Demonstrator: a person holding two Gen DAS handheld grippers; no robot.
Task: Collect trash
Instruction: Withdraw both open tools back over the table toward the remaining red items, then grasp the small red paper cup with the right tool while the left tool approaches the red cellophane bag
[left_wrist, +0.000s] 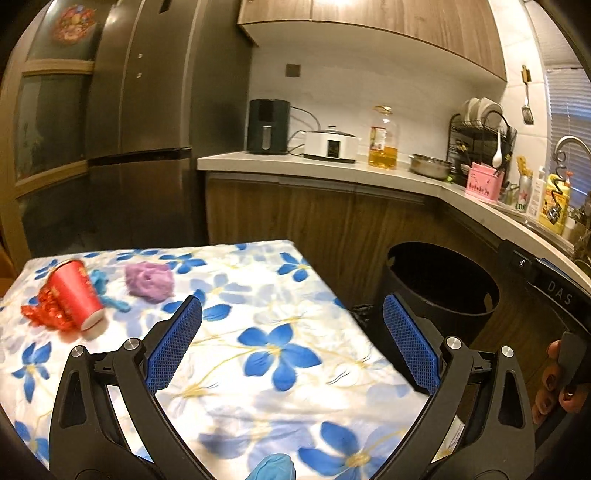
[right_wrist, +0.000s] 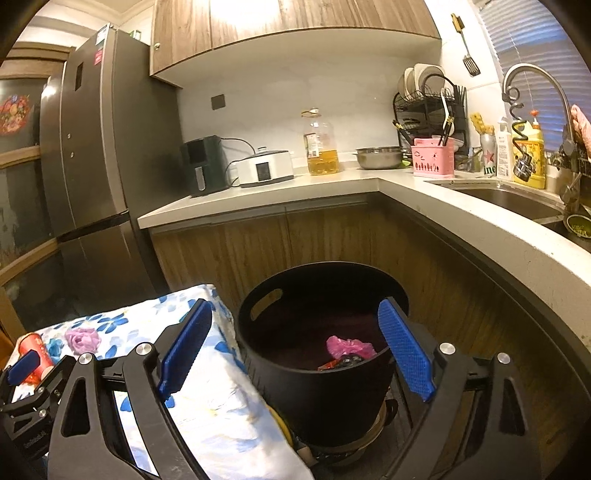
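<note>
Both wide open, holding nothing: left hand-held gripper (left_wrist: 291, 339) over the bench (left_wrist: 295, 387), facing red cup (left_wrist: 75, 295) & purple wad (left_wrist: 149, 282) at left; right hand-held gripper (right_wrist: 295, 347) over bin (right_wrist: 314, 369), pink bag (right_wrist: 349, 346) inside, prob. positioned for dropping.

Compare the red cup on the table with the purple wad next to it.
The red cup is a rigid cone lying on its side; the purple wad is a soft crumpled lump. The red cup rests against red and blue scraps; the purple wad sits alone. Both lie on the floral tablecloth, neither gripped.
</note>
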